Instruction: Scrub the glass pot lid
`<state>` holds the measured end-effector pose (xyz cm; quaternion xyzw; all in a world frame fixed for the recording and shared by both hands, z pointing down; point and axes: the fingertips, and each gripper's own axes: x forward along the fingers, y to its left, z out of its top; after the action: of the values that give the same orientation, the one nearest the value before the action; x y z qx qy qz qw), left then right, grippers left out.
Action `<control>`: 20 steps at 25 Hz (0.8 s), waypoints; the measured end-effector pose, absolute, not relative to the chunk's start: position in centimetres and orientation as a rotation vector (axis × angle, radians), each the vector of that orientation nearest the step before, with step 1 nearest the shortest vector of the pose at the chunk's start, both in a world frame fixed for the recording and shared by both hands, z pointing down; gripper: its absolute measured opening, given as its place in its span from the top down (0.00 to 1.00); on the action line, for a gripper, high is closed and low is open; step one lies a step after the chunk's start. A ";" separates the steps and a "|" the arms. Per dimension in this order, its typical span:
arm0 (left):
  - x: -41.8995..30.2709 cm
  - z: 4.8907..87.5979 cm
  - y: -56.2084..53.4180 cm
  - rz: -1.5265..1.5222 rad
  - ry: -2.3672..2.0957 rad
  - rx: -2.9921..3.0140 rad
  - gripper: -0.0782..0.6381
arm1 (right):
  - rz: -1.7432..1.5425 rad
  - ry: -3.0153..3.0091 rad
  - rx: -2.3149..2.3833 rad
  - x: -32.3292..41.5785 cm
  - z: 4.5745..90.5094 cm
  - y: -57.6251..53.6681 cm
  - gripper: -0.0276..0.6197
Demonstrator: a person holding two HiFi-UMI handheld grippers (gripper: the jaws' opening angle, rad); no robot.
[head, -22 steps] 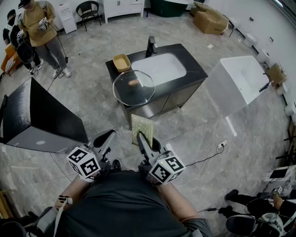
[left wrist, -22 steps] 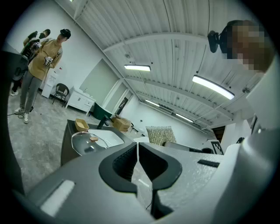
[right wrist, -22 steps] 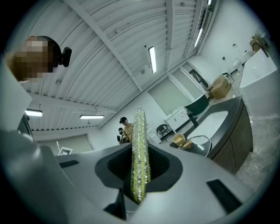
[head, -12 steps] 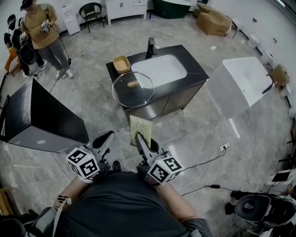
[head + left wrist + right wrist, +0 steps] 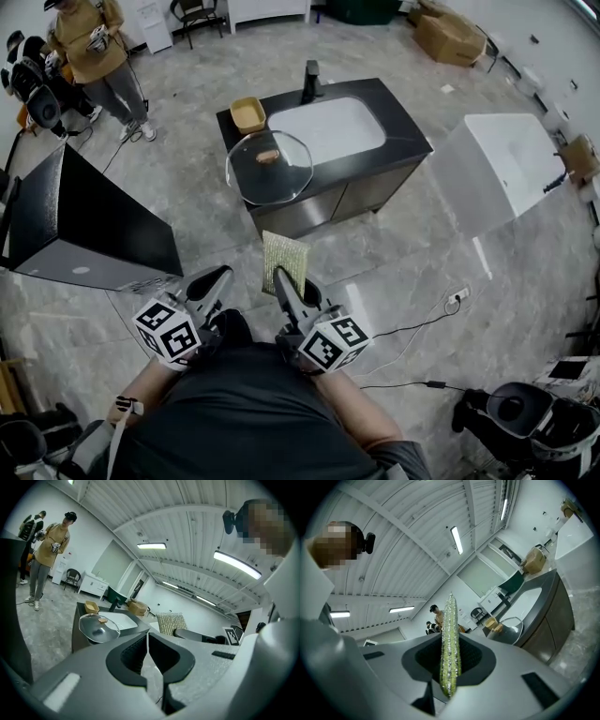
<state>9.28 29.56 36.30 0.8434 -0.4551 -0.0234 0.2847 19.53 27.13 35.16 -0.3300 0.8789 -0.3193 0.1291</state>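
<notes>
A round glass pot lid (image 5: 269,167) with a wooden knob lies on the front left corner of a black sink counter (image 5: 398,122); it also shows as the lid (image 5: 99,627) and the lid (image 5: 509,628). My right gripper (image 5: 281,277) is shut on a green scrub sponge (image 5: 284,260), which stands edge-on as the sponge (image 5: 450,648). My left gripper (image 5: 220,279) is shut with nothing between its jaws, seen again as the left gripper (image 5: 147,649). Both grippers are held close to the person's body, well short of the counter.
A white basin (image 5: 328,130) is set in the counter, with a black tap (image 5: 310,77) behind and a small tan tub (image 5: 248,114) at its left. A black box (image 5: 70,225) stands left, a white cabinet (image 5: 500,169) right. People (image 5: 89,42) stand at far left. A cable (image 5: 422,323) crosses the floor.
The view has shifted slightly, so the counter and lid sit a little nearer and higher in the frame. Both grippers keep their pose, and the sponge stays held.
</notes>
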 end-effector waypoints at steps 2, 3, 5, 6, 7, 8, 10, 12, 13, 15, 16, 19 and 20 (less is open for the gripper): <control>9.2 36.7 29.5 -0.055 -1.225 2.239 0.89 | -0.965 2.543 -0.960 19.7 35.7 26.9 0.87; 9.2 36.8 29.3 -0.052 -1.227 2.234 0.89 | -0.981 2.538 -0.964 19.6 36.0 26.6 0.87; 9.0 37.1 28.4 -0.049 -1.228 2.228 0.89 | -1.005 2.542 -0.978 19.4 36.3 25.8 0.87; 9.0 37.3 27.9 -0.048 -1.226 2.225 0.89 | -1.009 2.547 -0.985 19.3 36.5 25.2 0.87; 8.9 37.4 27.2 -0.048 -1.221 2.222 0.89 | -1.008 2.551 -0.993 19.2 36.7 24.6 0.87; 8.8 37.6 26.4 -0.048 -1.212 2.221 0.89 | -1.008 2.551 -1.005 19.2 36.9 23.9 0.87; 8.6 37.8 24.5 -0.050 -1.180 2.229 0.89 | -1.012 2.536 -1.046 19.1 37.2 22.3 0.87; 8.5 37.8 22.3 -0.056 -1.134 2.250 0.89 | -1.012 2.509 -1.109 19.2 37.4 20.4 0.87; 8.3 37.8 21.0 -0.061 -1.110 2.264 0.89 | -1.008 2.494 -1.144 19.2 37.5 19.4 0.87; 7.5 37.7 18.3 -0.073 -1.074 2.286 0.89 | -1.002 2.470 -1.203 18.8 37.7 17.0 0.87; 7.0 37.6 17.0 -0.082 -1.058 2.293 0.89 | -1.002 2.460 -1.228 18.4 37.7 15.8 0.87; 6.0 37.6 13.5 -0.090 -0.989 2.314 0.89 | -0.988 2.436 -1.316 17.5 37.6 12.8 0.87; 5.7 37.8 12.5 -0.083 -0.963 2.320 0.89 | -0.992 2.427 -1.340 17.0 37.8 12.0 0.87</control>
<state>5.66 12.52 37.81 0.8779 -0.3645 -0.0314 0.3088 17.05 11.98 37.79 -0.4528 0.8203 -0.3352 0.0987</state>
